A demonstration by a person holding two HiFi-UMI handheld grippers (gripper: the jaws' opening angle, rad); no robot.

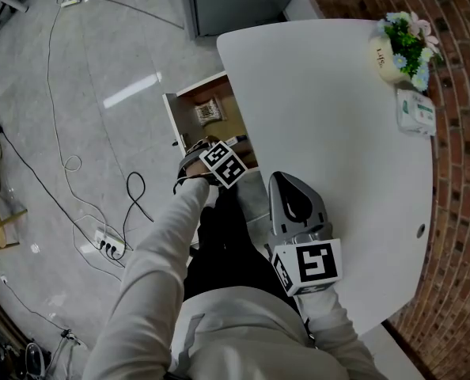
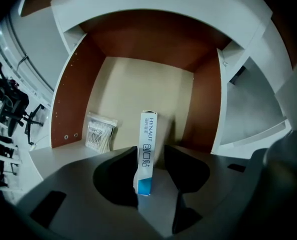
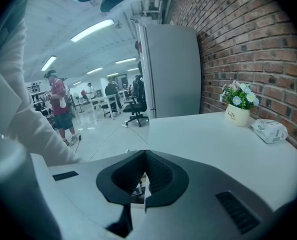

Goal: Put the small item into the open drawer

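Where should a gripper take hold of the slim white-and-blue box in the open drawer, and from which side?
Grip the slim box across its narrow faces at the blue end, coming from above: it seems to stand on end in the drawer, blue end up.

Drawer: floor mostly bare. Swab bag lies against the left wall, slim box stands mid-front, surface overhangs the rear. Surface: flowerpot and packet at far edge, the rest open.

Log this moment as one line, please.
left gripper: open over drawer | slim box: between its jaws, not clamped | cotton swab bag: in drawer | right gripper: shut, empty
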